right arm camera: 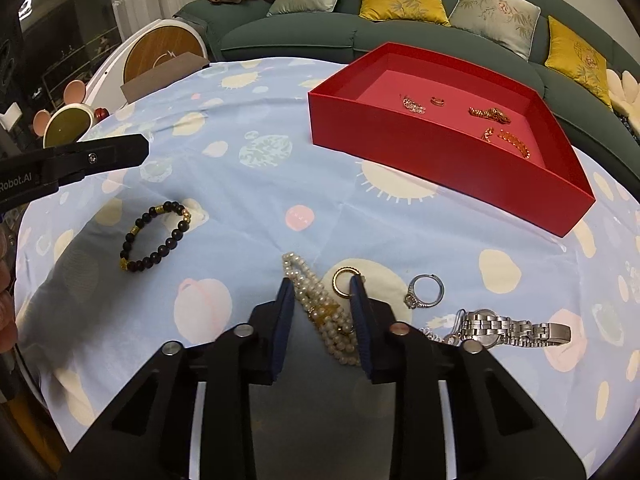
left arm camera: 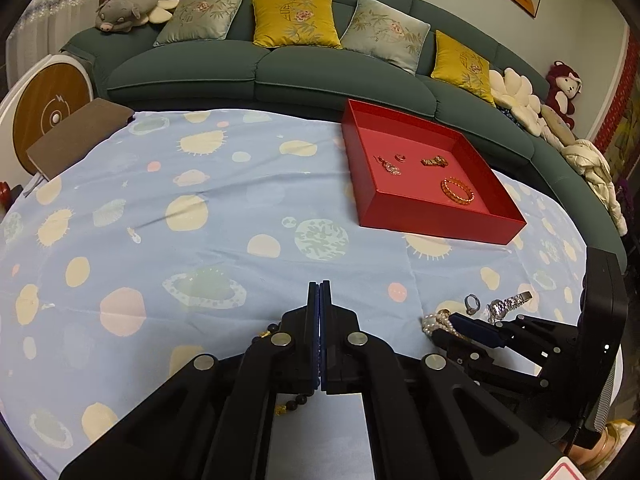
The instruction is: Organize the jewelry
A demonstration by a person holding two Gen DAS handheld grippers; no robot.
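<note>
With the left gripper [left arm camera: 320, 286] shut and empty, the right gripper [right arm camera: 322, 292] straddles the pearls [right arm camera: 320, 312] on the cloth [right arm camera: 248, 232], jaws not yet pressing — close squarely across the strands, clear of the gold ring [right arm camera: 345, 280], before lifting toward the box [right arm camera: 440, 160].

Green sofa [left arm camera: 280, 68], patterned cushions [left arm camera: 296, 20]

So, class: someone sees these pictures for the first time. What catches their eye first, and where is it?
The red tray at the far right of the space-print tablecloth, with gold pieces inside. Then the right tongs straddling a pearl bracelet near the front edge, and a black bead bracelet lying alone to the left.
</note>
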